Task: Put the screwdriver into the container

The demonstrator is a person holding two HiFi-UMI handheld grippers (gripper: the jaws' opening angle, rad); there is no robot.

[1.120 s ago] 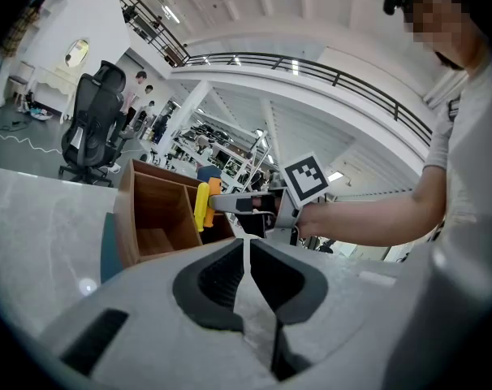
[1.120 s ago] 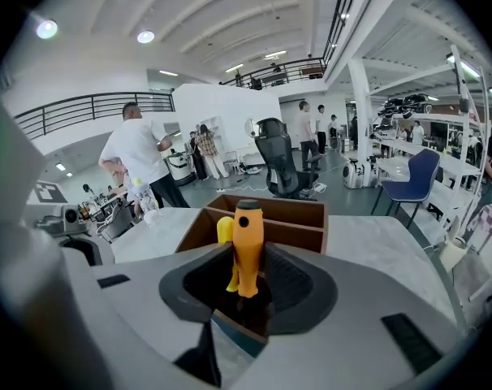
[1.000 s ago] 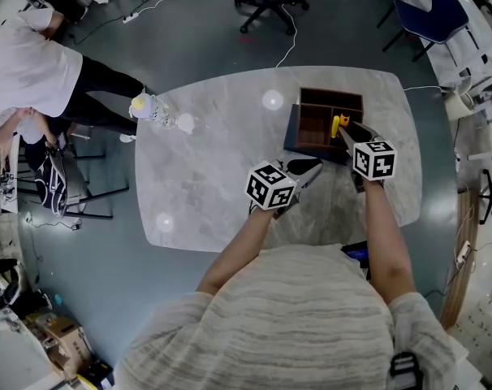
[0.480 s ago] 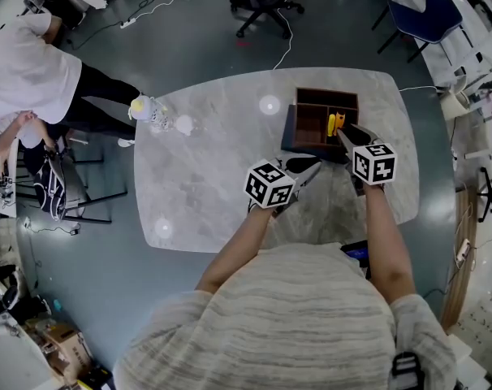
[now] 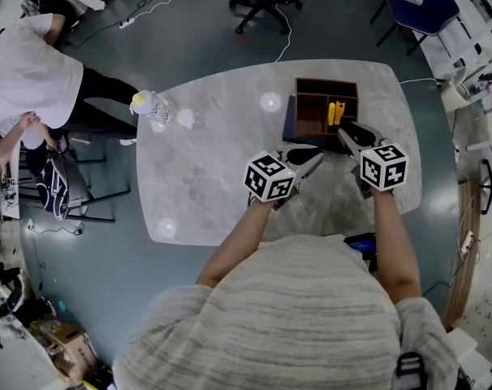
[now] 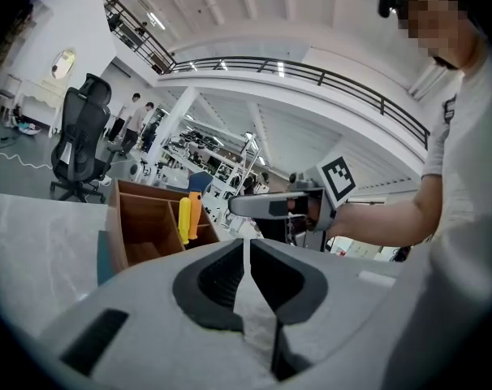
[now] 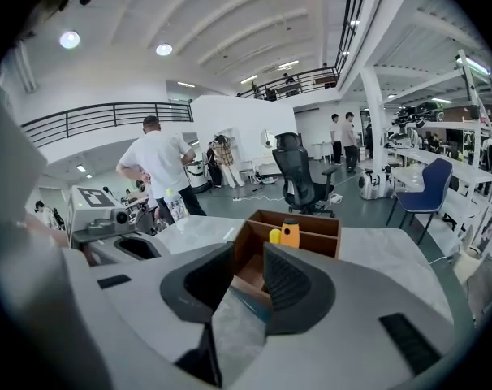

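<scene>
Though apart, screwdriver (image 5: 334, 112) near hand-held gripper (image 5: 348, 130).

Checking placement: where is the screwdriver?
Head view: the screwdriver is inside the wooden container at the table's far right, just beyond the right gripper.

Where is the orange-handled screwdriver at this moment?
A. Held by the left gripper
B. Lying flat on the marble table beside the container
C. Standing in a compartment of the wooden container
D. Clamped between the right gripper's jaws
C: the screwdriver stands upright inside the wooden container, while the right gripper has its jaws apart with nothing between them.
</scene>
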